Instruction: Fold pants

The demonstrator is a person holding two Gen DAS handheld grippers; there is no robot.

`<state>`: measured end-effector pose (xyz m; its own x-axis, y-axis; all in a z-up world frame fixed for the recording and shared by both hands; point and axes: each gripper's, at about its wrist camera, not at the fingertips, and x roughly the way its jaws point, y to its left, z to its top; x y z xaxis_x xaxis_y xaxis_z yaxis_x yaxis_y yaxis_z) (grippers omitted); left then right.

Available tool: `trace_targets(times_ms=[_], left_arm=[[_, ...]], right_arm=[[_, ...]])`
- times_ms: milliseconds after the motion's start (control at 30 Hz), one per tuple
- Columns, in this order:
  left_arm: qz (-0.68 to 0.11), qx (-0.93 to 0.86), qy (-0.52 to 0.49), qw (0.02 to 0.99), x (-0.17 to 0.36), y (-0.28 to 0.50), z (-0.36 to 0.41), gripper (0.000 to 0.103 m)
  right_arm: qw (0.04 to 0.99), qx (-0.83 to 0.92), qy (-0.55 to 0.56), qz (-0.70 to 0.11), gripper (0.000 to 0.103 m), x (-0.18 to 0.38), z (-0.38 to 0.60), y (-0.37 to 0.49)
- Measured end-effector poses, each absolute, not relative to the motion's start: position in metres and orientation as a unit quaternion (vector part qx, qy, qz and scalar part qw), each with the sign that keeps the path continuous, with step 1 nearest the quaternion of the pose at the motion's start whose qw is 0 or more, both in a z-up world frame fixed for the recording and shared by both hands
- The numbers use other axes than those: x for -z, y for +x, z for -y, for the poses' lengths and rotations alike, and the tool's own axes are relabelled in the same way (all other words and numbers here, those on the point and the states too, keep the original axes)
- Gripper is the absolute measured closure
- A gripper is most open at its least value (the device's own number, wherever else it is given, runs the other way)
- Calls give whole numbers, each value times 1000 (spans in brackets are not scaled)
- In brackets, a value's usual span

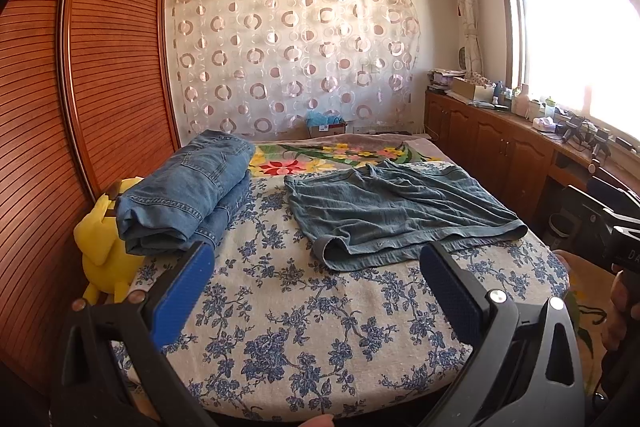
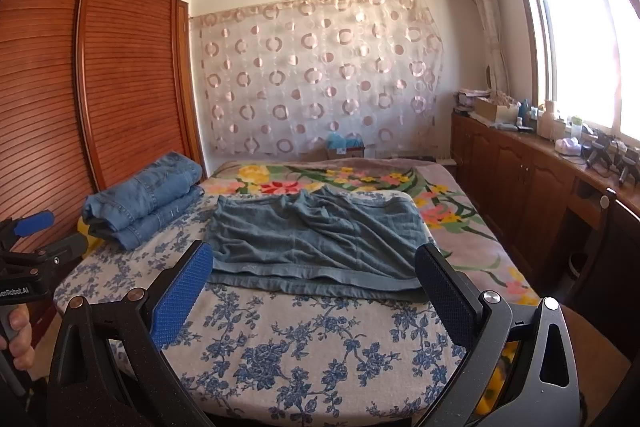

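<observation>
Teal-grey pants [image 1: 400, 211] lie spread flat on the bed's blue-flowered cloth [image 1: 304, 327], waistband edge toward me; they also show in the right wrist view [image 2: 316, 243]. My left gripper [image 1: 316, 263] is open and empty, held above the near part of the bed, short of the pants. My right gripper [image 2: 314, 267] is open and empty, its blue pads [image 2: 180, 291] framing the pants' near hem from above. The left gripper also shows at the left edge of the right wrist view [image 2: 36, 223].
A stack of folded blue jeans [image 1: 188, 195] sits at the bed's left, by a yellow plush toy [image 1: 104, 251]. A wooden wardrobe [image 1: 80, 67] stands left. A cluttered wooden counter [image 1: 520, 131] runs along the right under the window.
</observation>
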<state>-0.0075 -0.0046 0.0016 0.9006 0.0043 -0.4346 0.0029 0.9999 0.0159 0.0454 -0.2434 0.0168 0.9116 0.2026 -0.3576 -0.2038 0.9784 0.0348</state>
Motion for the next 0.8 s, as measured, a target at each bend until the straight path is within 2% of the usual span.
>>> trace_targets(times_ms=[467, 800], left_arm=[[-226, -2, 11, 974, -2, -6, 7, 0], [-269, 26, 19, 963, 27, 27, 9, 0]], right_arm=[[977, -103, -1, -186, 1, -14, 243, 47], [974, -97, -6, -205, 1, -5, 256, 66]])
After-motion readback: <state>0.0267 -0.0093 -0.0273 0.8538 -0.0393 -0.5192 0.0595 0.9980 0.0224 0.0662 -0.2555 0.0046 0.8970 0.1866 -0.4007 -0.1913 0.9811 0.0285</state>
